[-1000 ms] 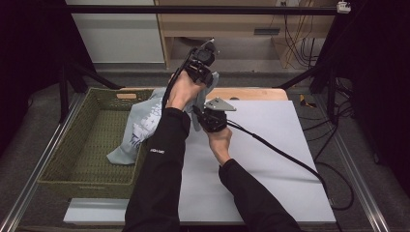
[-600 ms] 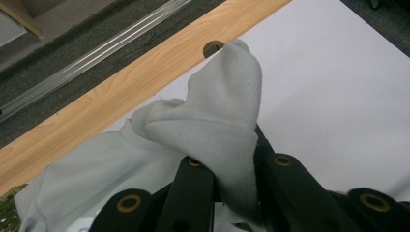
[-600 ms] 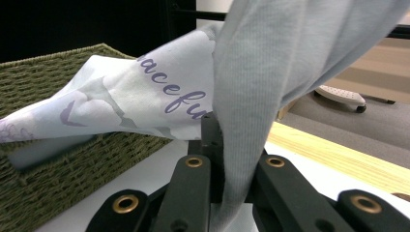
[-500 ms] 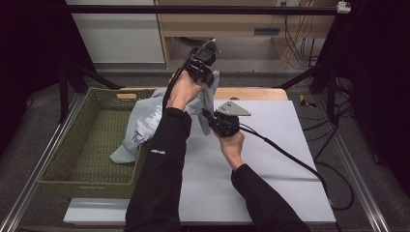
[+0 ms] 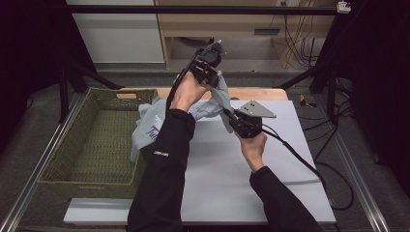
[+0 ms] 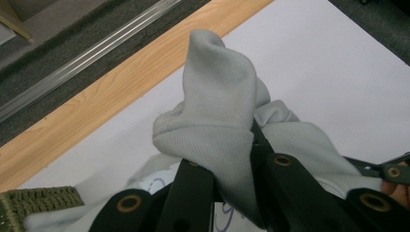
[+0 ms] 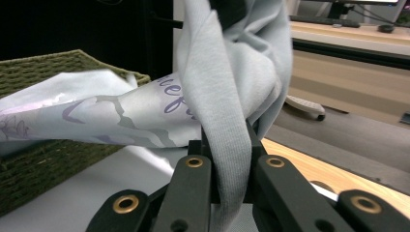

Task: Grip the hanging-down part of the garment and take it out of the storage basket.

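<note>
Spreading across the view from above is a white table (image 5: 270, 183) with a wooden strip along its far edge. A green woven basket (image 5: 92, 145) sits at the table's left end. A pale grey garment (image 5: 145, 128) hangs over the basket's right rim and is lifted up over the table between the two grippers. It carries purple cursive writing; in the right gripper view the letters look like "uef" (image 7: 176, 104), but the word cannot be read whole. A small white label on the person's left sleeve (image 5: 162, 153) is too small to read.

The left gripper (image 5: 209, 63) is raised highest, its jaws clenched on a bunched ribbed fold of the garment (image 6: 217, 125). The right gripper (image 5: 231, 122), lower and just right of it, is clamped on a hanging strip of the same cloth (image 7: 227, 145), its jaws tight against the fabric.
</note>
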Available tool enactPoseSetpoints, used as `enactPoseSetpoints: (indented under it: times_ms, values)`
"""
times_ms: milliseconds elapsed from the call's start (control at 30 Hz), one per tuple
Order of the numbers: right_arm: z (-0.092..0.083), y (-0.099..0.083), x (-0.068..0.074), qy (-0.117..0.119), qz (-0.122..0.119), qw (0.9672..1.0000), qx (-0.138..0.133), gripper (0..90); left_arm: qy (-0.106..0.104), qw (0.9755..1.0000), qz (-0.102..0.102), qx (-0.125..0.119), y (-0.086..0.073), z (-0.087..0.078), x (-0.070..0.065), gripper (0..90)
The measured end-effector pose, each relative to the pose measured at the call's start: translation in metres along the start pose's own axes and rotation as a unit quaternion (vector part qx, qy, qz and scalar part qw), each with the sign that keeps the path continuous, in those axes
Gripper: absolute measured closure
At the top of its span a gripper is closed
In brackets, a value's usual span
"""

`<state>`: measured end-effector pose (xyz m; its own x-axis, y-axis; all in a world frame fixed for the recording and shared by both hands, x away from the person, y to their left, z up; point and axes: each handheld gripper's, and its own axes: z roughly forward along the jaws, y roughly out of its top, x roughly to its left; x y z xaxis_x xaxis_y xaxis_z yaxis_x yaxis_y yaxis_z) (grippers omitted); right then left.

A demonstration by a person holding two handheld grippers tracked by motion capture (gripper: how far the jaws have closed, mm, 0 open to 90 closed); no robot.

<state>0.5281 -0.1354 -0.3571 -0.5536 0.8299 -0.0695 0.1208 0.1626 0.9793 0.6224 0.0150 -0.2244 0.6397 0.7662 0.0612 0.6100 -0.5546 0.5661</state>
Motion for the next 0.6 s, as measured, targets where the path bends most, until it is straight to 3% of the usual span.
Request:
enactPoseSetpoints:
  times_ms: [333,533,600]
  values:
    - [-0.022,0.007,-0.020,-0.042,0.000,0.9991,-0.002,87.2,-0.019,0.9998,0.011,0.000,0.004,0.001,-0.012,84.5]
    - [-0.023,0.002,-0.023,-0.062,-0.004,0.9980,0.002,87.1,-0.020,0.9996,0.018,0.003,0.005,0.003,-0.017,84.5]
    - [-0.023,-0.001,-0.024,-0.056,0.003,0.9984,0.003,87.0,-0.023,0.9996,0.017,0.003,0.005,0.003,-0.017,84.5]
